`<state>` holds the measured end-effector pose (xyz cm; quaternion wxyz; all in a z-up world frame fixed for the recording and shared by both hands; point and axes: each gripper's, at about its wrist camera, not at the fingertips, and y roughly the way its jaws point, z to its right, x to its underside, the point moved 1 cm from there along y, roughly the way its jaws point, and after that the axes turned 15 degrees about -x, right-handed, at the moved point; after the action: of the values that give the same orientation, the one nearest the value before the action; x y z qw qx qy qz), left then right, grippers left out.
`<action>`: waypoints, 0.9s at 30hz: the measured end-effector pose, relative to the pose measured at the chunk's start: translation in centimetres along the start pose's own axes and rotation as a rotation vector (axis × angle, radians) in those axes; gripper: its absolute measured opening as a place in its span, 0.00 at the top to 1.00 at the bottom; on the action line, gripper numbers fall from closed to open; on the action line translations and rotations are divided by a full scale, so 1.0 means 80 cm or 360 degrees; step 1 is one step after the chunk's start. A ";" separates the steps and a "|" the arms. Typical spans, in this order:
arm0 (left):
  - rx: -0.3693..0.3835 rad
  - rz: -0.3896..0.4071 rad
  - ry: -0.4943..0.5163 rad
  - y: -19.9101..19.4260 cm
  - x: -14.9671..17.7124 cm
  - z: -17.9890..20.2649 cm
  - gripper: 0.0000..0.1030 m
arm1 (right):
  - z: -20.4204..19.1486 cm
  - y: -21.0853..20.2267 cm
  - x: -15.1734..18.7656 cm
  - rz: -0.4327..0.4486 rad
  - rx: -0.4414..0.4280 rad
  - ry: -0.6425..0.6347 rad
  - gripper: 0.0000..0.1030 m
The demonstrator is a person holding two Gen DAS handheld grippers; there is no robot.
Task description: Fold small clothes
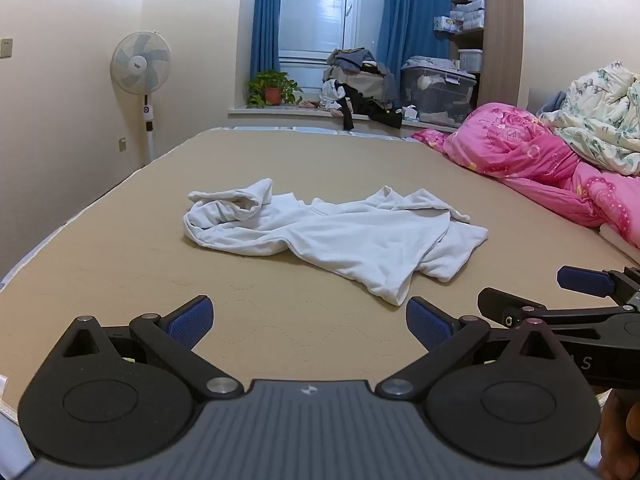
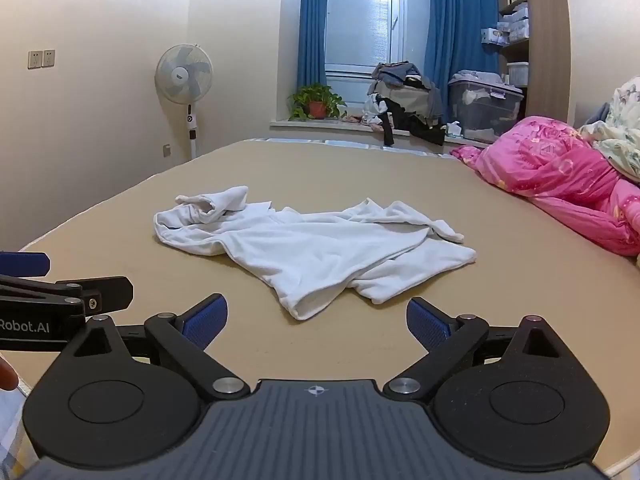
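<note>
white garment (image 1: 336, 240): crumpled mid-mattress (image 1: 120, 264), sleeve bunched at far left, hem corner nearest.
left tool (image 1: 310, 322): spread wide, empty, hovering short of cloth.
right tool (image 2: 316, 322): spread wide, empty, just beside left tool, near hem.
step: likely reaching to flatten before folding.
risk: pinching one layer only, dragging whole heap instead of spreading.
risk: catching mattress cover under thin cloth.
risk: tools colliding, being so close together.

Home bedroom, bed (image 1: 120, 264), pink quilt (image 1: 520, 152), standing fan (image 1: 141, 65)
</note>
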<state>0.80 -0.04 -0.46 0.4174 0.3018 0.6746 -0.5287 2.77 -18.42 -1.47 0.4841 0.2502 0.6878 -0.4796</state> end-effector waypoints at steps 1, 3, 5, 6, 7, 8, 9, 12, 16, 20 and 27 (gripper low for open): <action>-0.0002 0.0000 -0.0002 -0.001 0.000 0.001 0.00 | -0.001 0.001 0.000 -0.0002 0.0001 -0.0001 0.07; -0.0003 0.0000 -0.0003 -0.001 0.000 0.000 0.00 | -0.002 0.003 -0.001 -0.0012 0.0008 -0.0004 0.07; -0.0004 -0.0001 -0.0004 -0.003 0.000 0.000 0.00 | -0.001 0.000 -0.002 -0.0012 0.0003 0.0004 0.07; -0.0004 -0.0001 -0.0005 -0.003 0.000 -0.001 0.00 | 0.000 0.001 -0.001 -0.0013 0.0002 0.0006 0.07; -0.0005 0.0000 -0.0005 -0.004 0.000 -0.001 0.00 | 0.000 0.002 -0.001 -0.0014 0.0001 0.0006 0.07; 0.0000 0.0001 0.0001 0.001 0.000 0.000 0.00 | -0.001 0.003 0.000 -0.0012 0.0003 0.0004 0.07; 0.0000 0.0001 0.0001 0.001 0.000 0.000 0.00 | -0.001 0.003 0.000 -0.0013 0.0003 0.0004 0.07; -0.0001 -0.0001 0.0002 0.000 0.000 0.000 0.00 | -0.001 0.003 0.000 -0.0018 0.0002 0.0006 0.08; -0.0003 -0.0002 0.0003 -0.002 -0.001 -0.002 0.00 | -0.001 0.004 0.000 -0.0013 0.0003 0.0006 0.09; 0.0000 0.0002 0.0002 0.001 0.000 0.000 0.00 | -0.002 0.005 0.001 -0.0010 0.0004 -0.0002 0.10; -0.0002 -0.0007 0.0016 0.009 0.003 0.010 0.00 | -0.003 0.000 0.000 -0.0009 0.0002 0.0005 0.10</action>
<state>1.46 -0.61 -1.08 0.4130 0.3027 0.6777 -0.5277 2.68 -18.18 -1.43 0.4816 0.2492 0.6890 -0.4809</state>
